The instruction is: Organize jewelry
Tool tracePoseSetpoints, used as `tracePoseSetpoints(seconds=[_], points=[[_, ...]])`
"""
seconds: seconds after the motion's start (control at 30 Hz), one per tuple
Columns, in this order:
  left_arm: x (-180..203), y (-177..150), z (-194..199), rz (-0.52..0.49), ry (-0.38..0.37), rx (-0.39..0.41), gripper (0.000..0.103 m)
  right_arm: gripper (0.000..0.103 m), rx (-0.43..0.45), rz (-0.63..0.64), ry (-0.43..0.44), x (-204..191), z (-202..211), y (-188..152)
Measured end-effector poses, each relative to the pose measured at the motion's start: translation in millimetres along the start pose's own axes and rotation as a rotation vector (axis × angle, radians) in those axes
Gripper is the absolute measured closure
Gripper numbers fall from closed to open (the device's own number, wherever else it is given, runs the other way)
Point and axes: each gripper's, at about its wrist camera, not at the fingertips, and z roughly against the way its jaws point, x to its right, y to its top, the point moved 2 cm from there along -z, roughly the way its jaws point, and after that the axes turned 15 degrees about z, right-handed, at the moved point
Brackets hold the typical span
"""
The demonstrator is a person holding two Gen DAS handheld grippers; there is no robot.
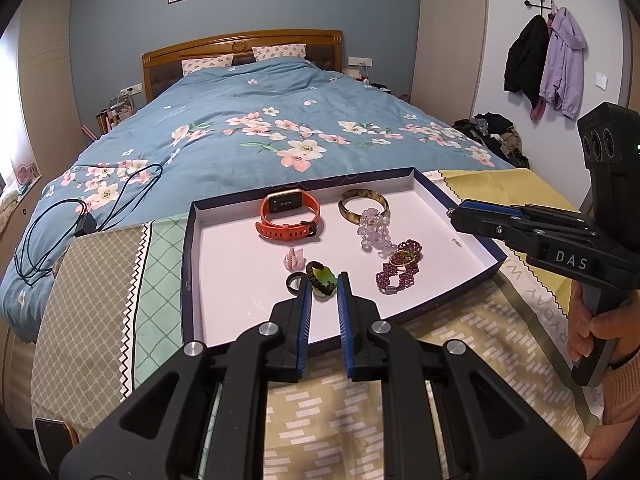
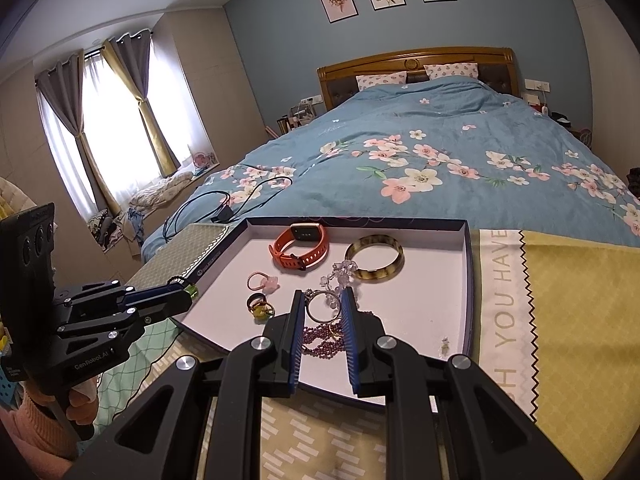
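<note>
A shallow white tray (image 1: 224,280) with dark rim lies on a cloth-covered surface at the bed's foot. It holds an orange smartwatch (image 1: 289,216), a tortoiseshell bangle (image 1: 363,205), a clear bead bracelet (image 1: 375,229), a purple bead bracelet (image 1: 398,268), a pink hair tie (image 1: 294,260) and a dark ring (image 1: 295,282). My left gripper (image 1: 325,286) is shut on a green pendant with black cord (image 1: 323,278), held above the tray's front. My right gripper (image 2: 323,300) grips a silver ring (image 2: 323,305) above the purple beads (image 2: 324,340). The tray also shows in the right wrist view (image 2: 424,320).
A blue floral duvet (image 1: 256,128) covers the bed behind the tray. A black cable with charger (image 1: 84,224) lies on it at the left. A yellow cloth (image 2: 568,320) lies right of the tray. A phone (image 1: 54,432) sits at the lower left.
</note>
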Motion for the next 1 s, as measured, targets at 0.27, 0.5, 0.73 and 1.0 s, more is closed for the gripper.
tracePoseSetpoints(seconds=[0.27,0.5,0.73,1.0], points=[[-1.0,0.7,-2.7,0.003,0.002,-0.003,0.09,0.086,-0.018,-0.007,0.004,3.3,-6.9,-0.4],[-3.4,1.4,-8.7,0.004,0.006,-0.007,0.09,0.086,-0.028,-0.011,0.002,3.9,-11.5,0.8],[-3.8,2.2,-11.7,0.009,0.008,-0.007,0.09,0.086,-0.038,-0.018,-0.005,7.3,-17.7,-0.5],[-4.2,2.7,-17.8,0.014,0.014,-0.016,0.09,0.086,-0.051,-0.029,-0.01,9.6,-23.0,-2.2]])
